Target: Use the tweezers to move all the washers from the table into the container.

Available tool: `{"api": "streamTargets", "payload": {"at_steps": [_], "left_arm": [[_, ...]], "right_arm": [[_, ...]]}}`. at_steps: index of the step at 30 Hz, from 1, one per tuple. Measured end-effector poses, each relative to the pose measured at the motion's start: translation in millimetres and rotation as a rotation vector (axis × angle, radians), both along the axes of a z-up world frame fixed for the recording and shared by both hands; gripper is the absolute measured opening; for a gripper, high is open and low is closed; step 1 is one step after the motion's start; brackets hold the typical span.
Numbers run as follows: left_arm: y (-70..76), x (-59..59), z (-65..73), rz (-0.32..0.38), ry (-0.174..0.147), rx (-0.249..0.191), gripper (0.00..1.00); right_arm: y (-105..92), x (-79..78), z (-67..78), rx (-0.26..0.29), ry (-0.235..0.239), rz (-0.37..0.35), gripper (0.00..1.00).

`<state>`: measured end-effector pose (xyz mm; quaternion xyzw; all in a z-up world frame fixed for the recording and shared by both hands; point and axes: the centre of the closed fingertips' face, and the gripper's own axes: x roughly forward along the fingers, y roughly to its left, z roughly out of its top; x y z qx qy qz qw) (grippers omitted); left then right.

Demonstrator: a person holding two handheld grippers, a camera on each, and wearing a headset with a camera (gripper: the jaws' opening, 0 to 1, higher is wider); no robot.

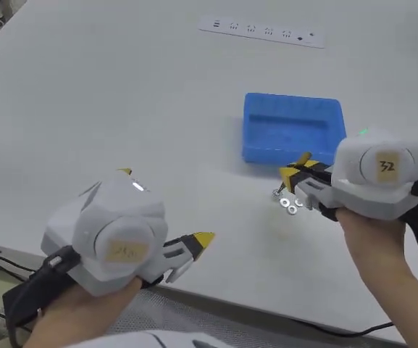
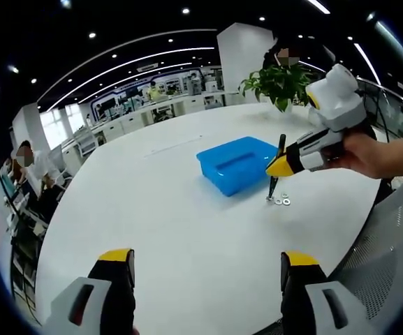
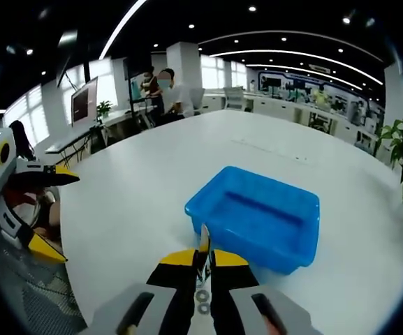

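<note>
left tool [image 2: 208, 257] agape (yellow tips); right tool [image 3: 204, 259] pinches slim tweezers [image 2: 274, 187]

The number "32" was read on a round yellowish label [image 1: 387, 166] on the housing of the right gripper [image 1: 295, 172]. A similar label [image 1: 127, 251] was noted on the left gripper [image 1: 164, 205]; its writing was too faint to be read. No other legible text was recorded.
</note>
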<state>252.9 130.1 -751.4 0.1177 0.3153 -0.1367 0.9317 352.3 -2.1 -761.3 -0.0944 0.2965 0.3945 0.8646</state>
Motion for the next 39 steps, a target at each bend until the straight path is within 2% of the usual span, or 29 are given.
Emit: {"api": "streamTargets", "payload": {"at_steps": [7,13,19,25,28,39], "left_arm": [[-0.5,-0.5,-0.3,-0.004,0.002,0.004,0.88],[-0.4,-0.5,0.9,0.0,-0.002,-0.001,0.88],[0.2,-0.4,-0.1,0.002,0.0,0.001,0.88],[0.0,-0.4,0.5,0.002,-0.002,-0.001,0.88],[-0.5,-0.8,-0.1,-0.001,0.002,0.0,0.88],[-0.2,-0.8,-1.1,0.001,0.008,-0.001,0.88]], "right_arm": [[4.7,9.1,27.5,0.045,-0.04,-0.011,0.03],[11.9,24.2,51.2,0.048,-0.112,0.006,0.03],[17.5,41.2,62.5,0.05,-0.154,0.009,0.03],[22.3,58.8,62.1,0.038,-0.173,0.009,0.03],[23.6,69.9,53.6,0.023,-0.168,0.011,0.03],[21.4,74.9,27.2,-0.005,-0.122,-0.017,0.03]]}}
